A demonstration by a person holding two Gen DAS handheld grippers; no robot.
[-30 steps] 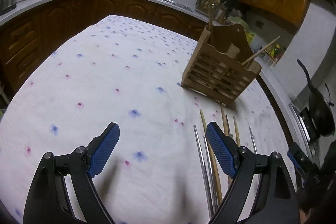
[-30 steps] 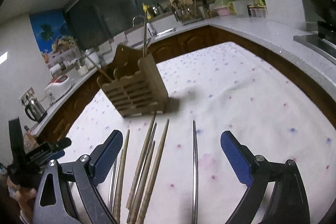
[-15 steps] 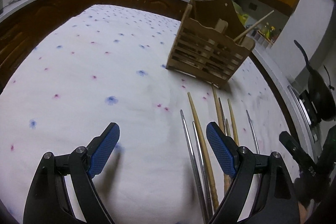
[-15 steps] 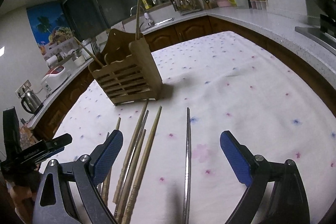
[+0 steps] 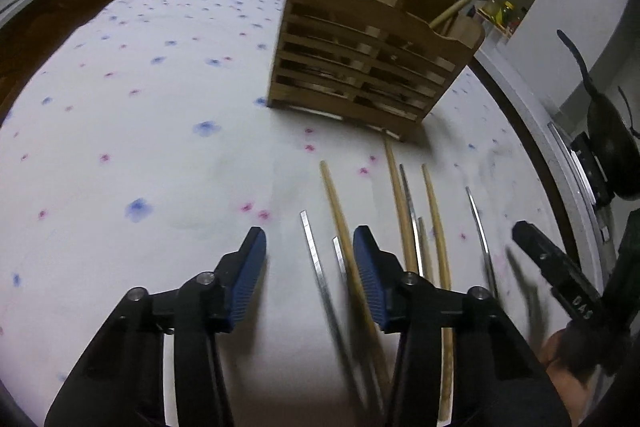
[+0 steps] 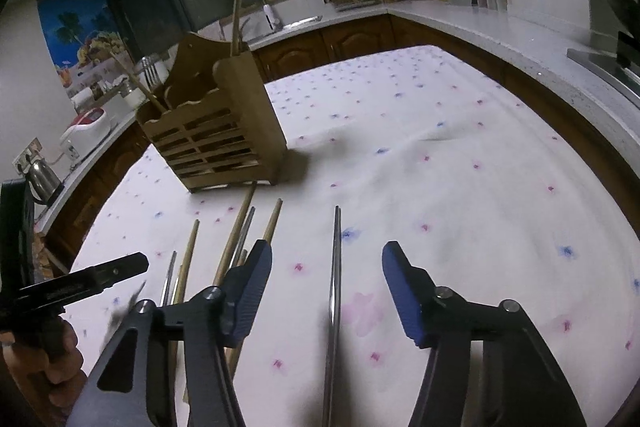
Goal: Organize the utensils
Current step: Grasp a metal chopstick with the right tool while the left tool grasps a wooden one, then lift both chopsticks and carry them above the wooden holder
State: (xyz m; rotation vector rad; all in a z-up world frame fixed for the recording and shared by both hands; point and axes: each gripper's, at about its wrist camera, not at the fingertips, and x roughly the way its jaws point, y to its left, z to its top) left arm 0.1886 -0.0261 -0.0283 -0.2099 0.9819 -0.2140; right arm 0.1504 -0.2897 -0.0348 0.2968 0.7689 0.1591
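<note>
A: Item one, left claw (image 5: 308, 267)?
B: Blue pads, jaws partly apart and just been closing. One steel chopstick (image 5: 316, 259) lies in the gap; the pads do not press on it. A second, shorter steel stick and a wooden chopstick (image 5: 340, 211) lie by the right pad.

A: Bench (image 5: 120, 147)?
B: White cloth with small blue and pink flowers, lying flat over it.

A: Item two, the loose sticks?
B: In the left wrist view, a row of wooden and steel chopsticks on the cloth, roughly parallel, tips toward the rack. Those nearest the lens are blurred; I cannot count them surely.

A: Item three, the rack (image 5: 372, 59)?
B: Slatted wood, upright on the cloth just beyond the stick tips. One wooden stick stands in its left compartment, another leans out to the right.

A: Item four, right claw (image 6: 326, 291)?
B: Jaws half apart, also just been closing. A single steel stick (image 6: 335, 267) lies between the pads, touching neither, well apart from the bundle (image 6: 236, 243) at the left pad.

A: Anything else?
B: A hand (image 6: 60, 351) at the lower left of the right wrist view, gripping the other tool's handle. Kettle (image 6: 40, 175) and rice cooker (image 6: 86, 131) on the counter at far left.
</note>
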